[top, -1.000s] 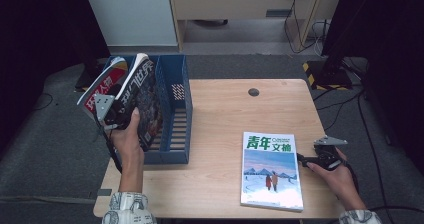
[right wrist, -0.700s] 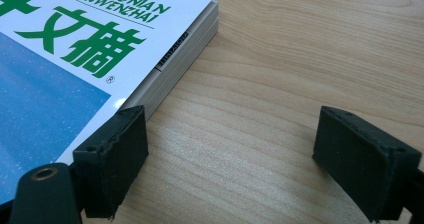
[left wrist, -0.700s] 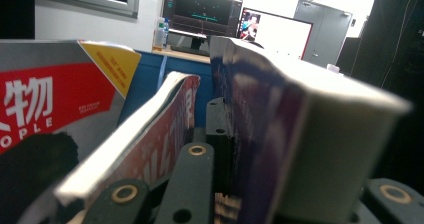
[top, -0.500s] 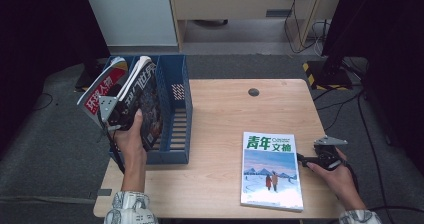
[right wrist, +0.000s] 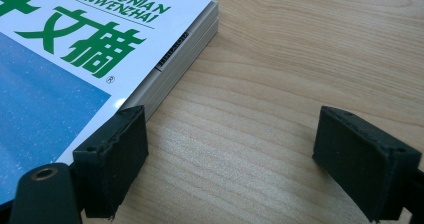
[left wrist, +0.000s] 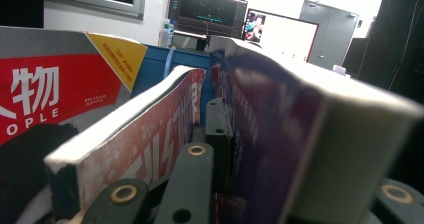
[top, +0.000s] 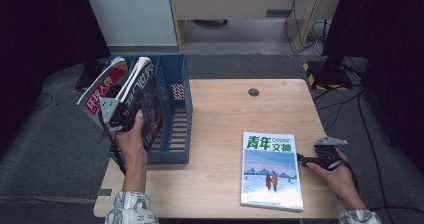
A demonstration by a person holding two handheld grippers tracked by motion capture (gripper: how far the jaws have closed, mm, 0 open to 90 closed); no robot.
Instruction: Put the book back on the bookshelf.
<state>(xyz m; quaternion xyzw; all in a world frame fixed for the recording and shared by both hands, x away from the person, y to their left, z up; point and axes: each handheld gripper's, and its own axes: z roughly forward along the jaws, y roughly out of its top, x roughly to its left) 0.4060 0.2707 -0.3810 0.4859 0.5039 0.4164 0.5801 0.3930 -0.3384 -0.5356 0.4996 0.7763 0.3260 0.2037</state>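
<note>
The left gripper (top: 118, 115), fingers clamped on a dark magazine (top: 145, 101), has tipped it slightly toward the blue file rack (top: 175, 104) at nine o'clock, so slotting looks close (beside a red-covered magazine (top: 100, 91)). The right gripper (top: 305, 159), fingers open, rests by the blue-covered magazine (top: 271, 169) at five o'clock; bare surface (top: 225, 114) lies between.
</note>
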